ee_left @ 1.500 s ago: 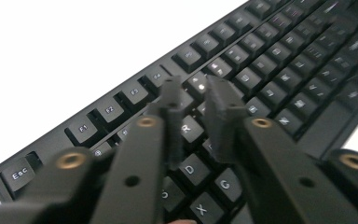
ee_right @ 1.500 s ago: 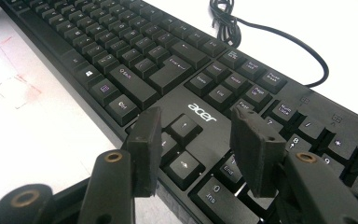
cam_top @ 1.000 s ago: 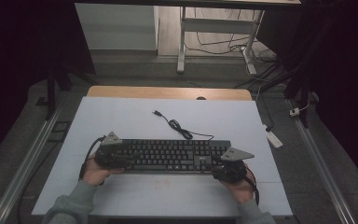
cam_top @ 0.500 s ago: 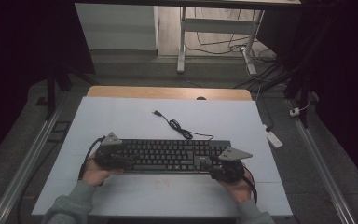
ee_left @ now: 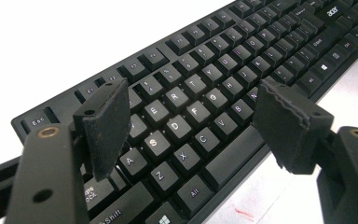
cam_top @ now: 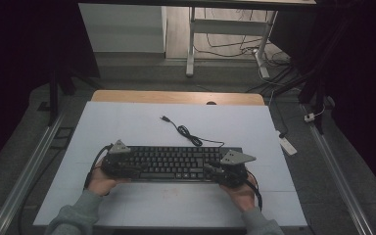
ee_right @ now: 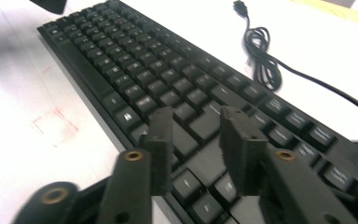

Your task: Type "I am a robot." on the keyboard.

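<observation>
White table (cam_top: 127,122), black keyboard (cam_top: 176,164) flat near our edge, cable (cam_top: 188,134) trailing behind. We hover the left gripper (ee_left: 191,116), jaws spread, over the left keys; the right gripper (ee_right: 193,140) has just narrowed, pinching nothing. Likely typing step; next, press a key squarely.

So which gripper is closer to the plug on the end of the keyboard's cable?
Right. The right gripper sits below the plug, slightly right; the left gripper is a bit farther, down left.

"acer" on keyboard (ee_left: 205,107), keys "Esc", "Alt", "Shift", letters
</observation>
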Motion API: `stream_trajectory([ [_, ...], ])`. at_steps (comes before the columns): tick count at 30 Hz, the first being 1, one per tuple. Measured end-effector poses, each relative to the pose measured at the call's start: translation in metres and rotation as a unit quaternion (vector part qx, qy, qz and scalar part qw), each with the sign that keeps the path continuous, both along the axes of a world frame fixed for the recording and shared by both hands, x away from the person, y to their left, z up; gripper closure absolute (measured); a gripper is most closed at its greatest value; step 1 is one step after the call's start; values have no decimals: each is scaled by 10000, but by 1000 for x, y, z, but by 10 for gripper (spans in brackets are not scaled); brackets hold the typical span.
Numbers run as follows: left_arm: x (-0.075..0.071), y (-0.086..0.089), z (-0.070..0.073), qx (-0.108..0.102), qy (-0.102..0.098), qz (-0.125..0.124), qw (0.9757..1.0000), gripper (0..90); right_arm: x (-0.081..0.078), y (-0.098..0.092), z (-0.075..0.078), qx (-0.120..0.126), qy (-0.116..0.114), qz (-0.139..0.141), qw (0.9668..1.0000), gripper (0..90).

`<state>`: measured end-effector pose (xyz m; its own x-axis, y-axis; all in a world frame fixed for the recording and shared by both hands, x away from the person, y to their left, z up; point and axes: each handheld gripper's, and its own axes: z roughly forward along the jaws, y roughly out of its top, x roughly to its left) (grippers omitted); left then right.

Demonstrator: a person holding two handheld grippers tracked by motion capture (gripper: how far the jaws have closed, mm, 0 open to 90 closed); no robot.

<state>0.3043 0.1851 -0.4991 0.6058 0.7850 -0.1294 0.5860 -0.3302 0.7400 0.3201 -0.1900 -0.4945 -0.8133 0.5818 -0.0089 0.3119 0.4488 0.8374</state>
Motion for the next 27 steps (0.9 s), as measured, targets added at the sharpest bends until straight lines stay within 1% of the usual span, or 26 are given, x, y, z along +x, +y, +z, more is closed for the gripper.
stream_trajectory([
  [3,0,0,0,-23,-7,3,10000,281,4,9,0,19,39,120,9999,770],
  [7,0,-1,0,-13,-13,-16,10000,282,9,22,0,-71,100,304,9995,880],
  [8,0,-1,0,-6,-13,-18,10000,282,10,26,0,-56,127,347,9993,893],
  [9,0,-1,1,-10,-15,-24,10000,282,12,29,-1,-90,156,363,9992,894],
  [11,0,-1,0,-14,-16,-23,10000,283,15,37,-2,-85,194,394,9990,895],
  [14,0,0,0,-24,-10,-21,10000,283,19,48,-3,-113,200,440,9988,895],
  [22,1,0,0,-24,-4,-40,10000,284,35,76,-7,-224,281,424,9985,894],
  [27,1,0,-1,-15,12,-61,10000,284,44,87,-11,-302,344,376,9982,892],
])
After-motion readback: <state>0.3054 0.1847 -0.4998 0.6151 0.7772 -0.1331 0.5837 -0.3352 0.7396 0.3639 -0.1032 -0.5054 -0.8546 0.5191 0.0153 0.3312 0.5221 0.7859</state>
